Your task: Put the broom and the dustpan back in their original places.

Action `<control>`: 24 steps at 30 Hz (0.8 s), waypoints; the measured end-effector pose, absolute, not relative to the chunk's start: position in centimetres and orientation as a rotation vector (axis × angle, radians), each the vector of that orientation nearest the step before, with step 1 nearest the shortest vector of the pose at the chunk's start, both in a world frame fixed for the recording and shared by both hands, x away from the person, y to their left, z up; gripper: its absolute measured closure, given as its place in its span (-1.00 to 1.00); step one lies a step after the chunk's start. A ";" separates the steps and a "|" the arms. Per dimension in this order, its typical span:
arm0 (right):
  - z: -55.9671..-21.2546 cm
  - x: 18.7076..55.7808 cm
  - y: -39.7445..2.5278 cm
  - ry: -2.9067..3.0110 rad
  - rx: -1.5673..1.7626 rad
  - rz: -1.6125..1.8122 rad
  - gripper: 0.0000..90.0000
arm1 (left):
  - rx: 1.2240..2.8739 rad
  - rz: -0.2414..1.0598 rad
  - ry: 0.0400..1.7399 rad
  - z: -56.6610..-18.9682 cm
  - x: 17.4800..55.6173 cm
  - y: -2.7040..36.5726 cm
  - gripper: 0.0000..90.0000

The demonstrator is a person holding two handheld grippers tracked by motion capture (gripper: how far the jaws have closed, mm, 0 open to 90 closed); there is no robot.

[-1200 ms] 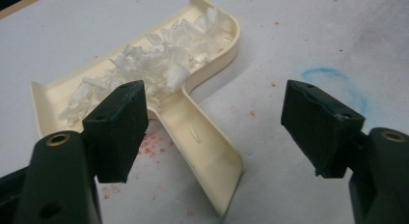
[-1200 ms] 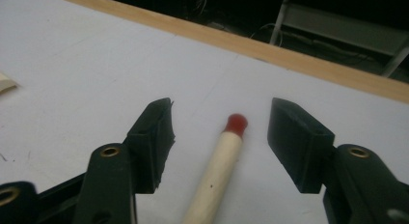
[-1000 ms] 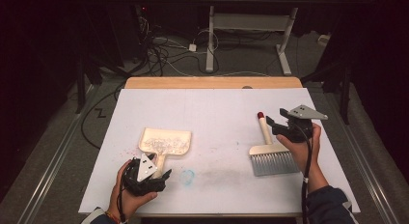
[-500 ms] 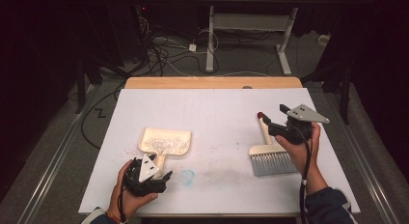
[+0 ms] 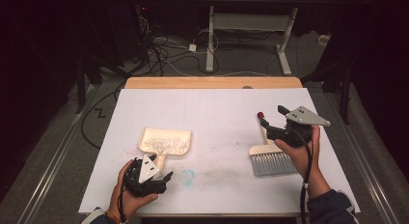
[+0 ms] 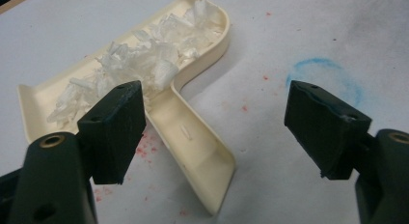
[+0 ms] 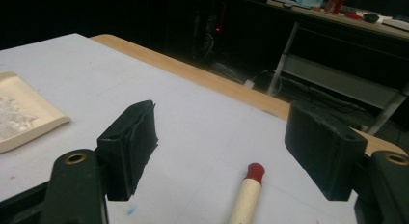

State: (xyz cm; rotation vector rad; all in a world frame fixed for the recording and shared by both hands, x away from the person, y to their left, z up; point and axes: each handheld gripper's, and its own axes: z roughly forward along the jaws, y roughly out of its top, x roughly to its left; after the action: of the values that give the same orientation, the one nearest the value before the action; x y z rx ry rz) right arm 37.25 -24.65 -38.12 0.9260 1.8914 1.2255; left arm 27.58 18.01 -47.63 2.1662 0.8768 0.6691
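A cream dustpan (image 5: 164, 142) lies on the white table sheet, its tray full of white shredded bits (image 6: 144, 55). Its handle (image 6: 197, 151) points toward my left gripper (image 5: 161, 175), which stands open just behind the handle end, with nothing between its jaws. A hand brush with grey bristles (image 5: 272, 161) and a cream handle tipped in red (image 7: 253, 173) lies at the right. My right gripper (image 5: 270, 125) hovers open over the brush handle, and the handle shows low between its jaws in the right gripper view.
A blue chalk ring (image 5: 188, 175) and pink specks mark the white sheet (image 5: 212, 118) near the dustpan. The wooden table edge (image 5: 212, 82) runs along the far side. Cables and desk legs (image 5: 284, 40) stand on the dark floor beyond.
My right gripper has lifted slightly and drawn back along the brush handle, which now lies free on the sheet. The left gripper and dustpan have stayed in place.
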 end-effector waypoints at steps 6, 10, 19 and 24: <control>-37.6 36.4 -24.5 1.904 0.910 1.214 -0.39 | 2.162 0.668 0.871 -47.6 27.6 18.0 -0.53; -37.3 35.7 -24.4 1.913 0.884 1.224 -0.40 | 2.164 0.668 0.862 -47.6 27.5 18.0 -0.53; -37.1 34.5 -24.4 1.935 0.854 1.234 -0.40 | 2.161 0.682 0.828 -47.5 27.4 17.9 -0.56; -36.9 33.8 -24.4 1.935 0.830 1.239 -0.40 | 2.169 0.690 0.811 -47.5 27.3 17.8 -0.57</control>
State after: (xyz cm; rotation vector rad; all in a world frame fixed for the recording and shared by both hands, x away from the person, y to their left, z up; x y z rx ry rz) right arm 33.83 -24.42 -36.87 0.8296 1.9350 1.2386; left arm 27.29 17.80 -47.48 2.1691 0.8107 0.6897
